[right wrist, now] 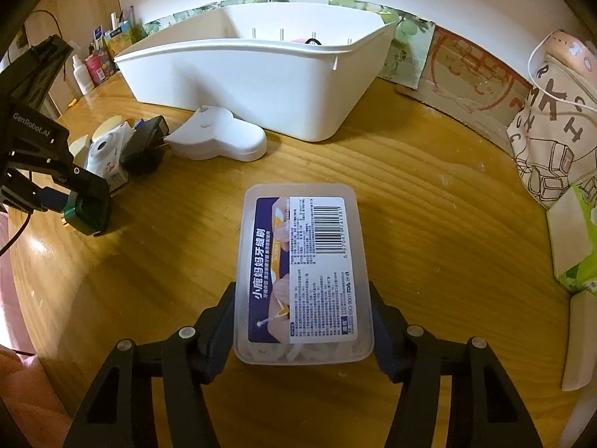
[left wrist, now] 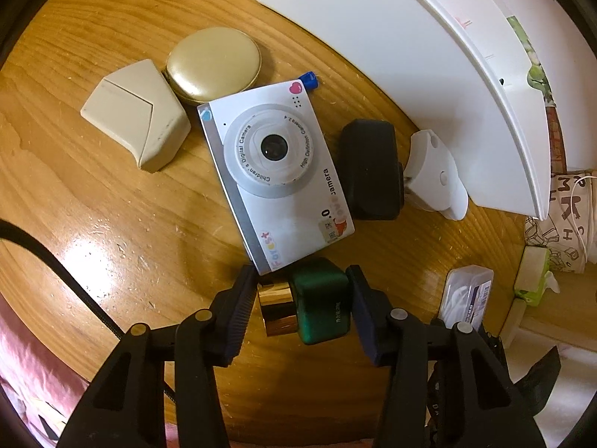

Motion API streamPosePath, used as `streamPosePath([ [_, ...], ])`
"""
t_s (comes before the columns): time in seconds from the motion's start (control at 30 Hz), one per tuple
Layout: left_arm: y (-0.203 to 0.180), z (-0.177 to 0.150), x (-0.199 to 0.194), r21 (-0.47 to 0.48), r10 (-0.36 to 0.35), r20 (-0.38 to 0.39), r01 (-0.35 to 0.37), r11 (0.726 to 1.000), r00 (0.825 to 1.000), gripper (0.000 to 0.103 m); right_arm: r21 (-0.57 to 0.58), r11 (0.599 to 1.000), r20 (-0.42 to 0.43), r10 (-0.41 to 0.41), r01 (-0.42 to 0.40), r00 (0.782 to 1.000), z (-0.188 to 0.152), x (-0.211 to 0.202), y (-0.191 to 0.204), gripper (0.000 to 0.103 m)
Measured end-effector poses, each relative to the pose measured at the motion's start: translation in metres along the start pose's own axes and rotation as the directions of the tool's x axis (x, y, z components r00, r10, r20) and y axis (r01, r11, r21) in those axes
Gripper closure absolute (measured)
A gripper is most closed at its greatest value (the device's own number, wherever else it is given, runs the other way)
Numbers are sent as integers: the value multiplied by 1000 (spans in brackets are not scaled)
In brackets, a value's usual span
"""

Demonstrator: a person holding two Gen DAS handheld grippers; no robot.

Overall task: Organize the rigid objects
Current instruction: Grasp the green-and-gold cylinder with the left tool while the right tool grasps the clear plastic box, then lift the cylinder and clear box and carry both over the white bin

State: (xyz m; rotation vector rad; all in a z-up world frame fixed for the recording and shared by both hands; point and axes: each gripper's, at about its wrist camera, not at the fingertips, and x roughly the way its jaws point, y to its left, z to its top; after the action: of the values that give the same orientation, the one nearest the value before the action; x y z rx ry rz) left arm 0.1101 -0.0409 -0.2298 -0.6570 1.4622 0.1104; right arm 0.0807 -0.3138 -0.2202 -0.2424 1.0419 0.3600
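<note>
Between my left gripper's [left wrist: 302, 298] jaws, low in the left wrist view, sits a small green bottle with a gold cap [left wrist: 317, 304]. Both pads look to be against it, 1 at the cap end and 1 at the green end, so I read that gripper as narrowed onto the bottle. The bottle lies on the wooden table [left wrist: 112, 205], just below the corner of a white toy camera [left wrist: 276, 171] lying lens-up at the middle of the frame. Above and left of the toy camera are a round gold compact [left wrist: 213, 63] and a cream angular box [left wrist: 136, 114], close together. A small blue cap [left wrist: 309, 80] peeks out at the toy camera's upper right corner. Right of the toy camera lies a black pouch [left wrist: 371, 168], then a white plastic piece [left wrist: 436, 177], which lies right beside the wall of a big white bin [left wrist: 391, 37] filling the upper right.

At the bottom centre of the right wrist view, my right gripper [right wrist: 303, 326] is closed on a clear plastic floss-pick box [right wrist: 303, 276], 1 pad on each long side near its lower end. The box's printed label and barcode face up, and the box reaches away from me toward the middle of the frame. The bin stands across the upper middle there, with the white plastic piece in front of it. At the far left edge I can see my left gripper with the green bottle. A printed cloth bag [right wrist: 552, 130] leans at the right edge.
</note>
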Motion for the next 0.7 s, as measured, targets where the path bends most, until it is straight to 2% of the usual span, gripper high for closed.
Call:
streamPosePath([
  [0.2, 5, -5, -3, -19, 0, -8, 0, 1000, 1000, 51, -8, 1000, -8, 12, -12, 1000, -1, -2, 1, 41],
  [0.7, 19, -32, -23, 22, 34, 25, -35, 999, 999, 51, -49, 999, 31, 11, -10, 999, -5, -19, 15, 41],
])
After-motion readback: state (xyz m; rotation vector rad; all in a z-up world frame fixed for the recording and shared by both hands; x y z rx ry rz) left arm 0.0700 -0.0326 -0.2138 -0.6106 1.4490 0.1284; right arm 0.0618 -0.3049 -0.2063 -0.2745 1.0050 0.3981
